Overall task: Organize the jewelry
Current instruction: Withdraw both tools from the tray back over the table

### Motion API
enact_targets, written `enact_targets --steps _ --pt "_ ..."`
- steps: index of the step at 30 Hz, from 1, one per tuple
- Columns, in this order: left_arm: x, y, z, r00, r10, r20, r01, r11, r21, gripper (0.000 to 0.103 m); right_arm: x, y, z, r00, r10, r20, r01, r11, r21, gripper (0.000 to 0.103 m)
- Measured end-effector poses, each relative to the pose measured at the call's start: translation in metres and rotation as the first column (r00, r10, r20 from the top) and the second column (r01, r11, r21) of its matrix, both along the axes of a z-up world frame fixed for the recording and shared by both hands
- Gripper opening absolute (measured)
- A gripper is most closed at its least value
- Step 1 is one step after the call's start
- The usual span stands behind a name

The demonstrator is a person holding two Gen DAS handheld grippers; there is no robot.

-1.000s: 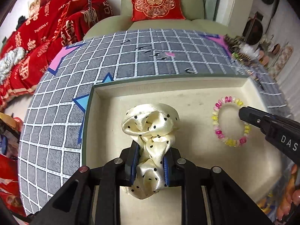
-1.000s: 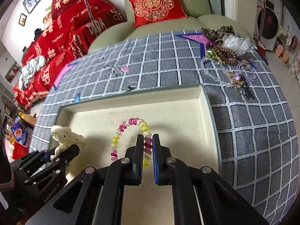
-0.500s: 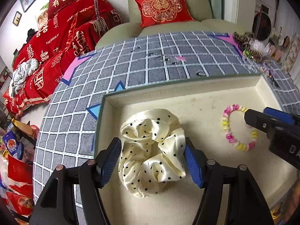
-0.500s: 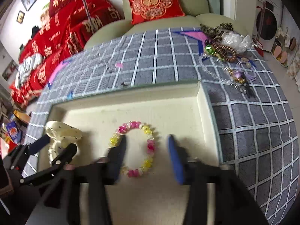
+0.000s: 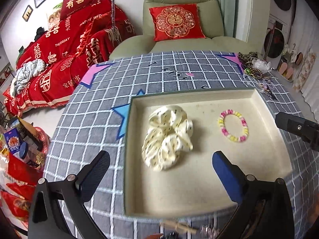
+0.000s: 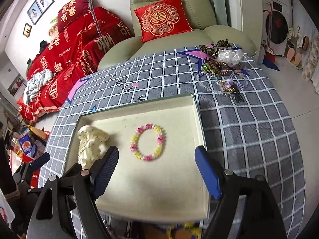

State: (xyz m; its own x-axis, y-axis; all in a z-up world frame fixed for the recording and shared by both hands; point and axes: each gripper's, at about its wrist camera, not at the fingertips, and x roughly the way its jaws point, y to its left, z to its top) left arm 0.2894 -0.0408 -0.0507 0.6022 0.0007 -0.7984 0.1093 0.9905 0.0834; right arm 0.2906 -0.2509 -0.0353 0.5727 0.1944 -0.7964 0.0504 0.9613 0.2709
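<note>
A cream polka-dot scrunchie point(image 5: 167, 137) point(image 6: 90, 141) lies in the left half of a shallow cream tray point(image 5: 199, 97) point(image 6: 139, 111). A pink and yellow bead bracelet point(image 5: 234, 126) point(image 6: 148, 142) lies flat in the tray's right half. My left gripper point(image 5: 159, 171) hovers above and in front of the scrunchie, its jaws opening wide with nothing between them. My right gripper point(image 6: 157, 169) hangs above the tray's near part, short of the bracelet, jaws also opening and empty. A right finger tip point(image 5: 295, 126) shows at the left view's right edge.
The tray sits on a grey checked cloth point(image 6: 249, 129) over a round table. A heap of loose jewelry and hair ties point(image 6: 223, 67) point(image 5: 255, 69) lies at the far right of the cloth. A green armchair with a red cushion point(image 6: 161, 20) stands behind.
Both grippers let go and opened: the left released the scrunchie, the right released the bracelet. Both pulled back and up, leaving the two items lying in the tray.
</note>
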Motion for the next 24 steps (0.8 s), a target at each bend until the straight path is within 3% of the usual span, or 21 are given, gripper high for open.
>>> enact_targets --steps 5,6,7,8,15,24 --pt "-0.044 0.014 0.012 1.0 0.004 0.021 -0.003 0.999 -0.035 0.103 -0.036 -0.001 0.009 1.0 0.004 0.016 -0.004 1.0 0.025 0.085" --pt "-0.051 0.017 0.013 1.0 0.002 0.017 -0.001 0.999 -0.043 0.103 -0.045 -0.001 0.011 1.0 0.006 0.019 -0.007 0.999 0.037 0.089" --pt "-0.061 0.02 0.014 1.0 0.003 0.016 -0.002 0.999 -0.052 0.103 -0.05 -0.001 0.012 1.0 0.007 0.02 -0.008 0.999 0.044 0.101" --pt "-0.068 0.023 0.015 1.0 0.009 0.016 -0.008 0.998 -0.056 0.103 -0.056 -0.001 0.013 1.0 0.01 0.023 -0.011 0.999 0.05 0.103" --pt "-0.114 0.043 0.012 0.999 0.032 -0.007 -0.033 0.995 -0.093 0.103 -0.104 -0.003 0.025 0.997 -0.009 0.074 0.004 0.998 0.069 0.103" --pt "-0.162 0.054 -0.009 0.998 0.047 -0.039 -0.049 0.997 -0.058 0.103 -0.154 -0.007 0.014 0.997 -0.025 0.074 0.019 0.997 0.08 0.103"
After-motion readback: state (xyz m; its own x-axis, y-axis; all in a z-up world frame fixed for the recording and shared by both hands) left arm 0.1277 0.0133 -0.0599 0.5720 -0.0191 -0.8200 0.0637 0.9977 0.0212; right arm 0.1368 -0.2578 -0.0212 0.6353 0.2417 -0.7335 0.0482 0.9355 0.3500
